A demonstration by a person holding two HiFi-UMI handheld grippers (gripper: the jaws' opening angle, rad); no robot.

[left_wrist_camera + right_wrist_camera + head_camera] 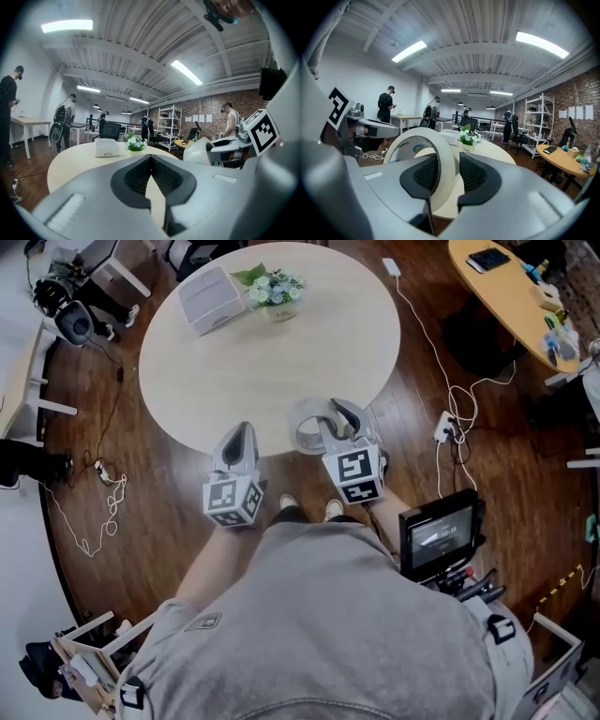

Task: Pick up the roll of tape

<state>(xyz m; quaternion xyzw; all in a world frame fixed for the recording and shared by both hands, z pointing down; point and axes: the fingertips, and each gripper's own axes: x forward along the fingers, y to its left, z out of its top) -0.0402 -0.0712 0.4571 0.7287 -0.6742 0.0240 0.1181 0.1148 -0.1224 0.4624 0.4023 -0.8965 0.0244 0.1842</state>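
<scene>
The room is a big workshop with a dark wooden floor [169,512], a red brick wall [213,105] and long lamps on the ceiling. In the middle stands a round pale wooden table [272,362]. At its far side sit a white box [211,298] and a small pot of white flowers [277,289]. A person in a grey shirt [319,615] stands at the near edge of the table with a grey claw in each hand. The right claw [336,415] is closed on the wide cream roll of tape [446,157]. One pad is inside the ring and the other is outside, so the wall of the roll is pinched between them. The roll stands on its edge, just over the near rim of the table. Inside the ring there is a blue oval label and some small print, but it is too small to read. The left claw [150,161] is beside it, and its pads meet at the tips with nothing between them. Each claw carries a cube [354,474] with black and white square marks. White papers [574,112] hang on the brick wall, and their writing cannot be read.
</scene>
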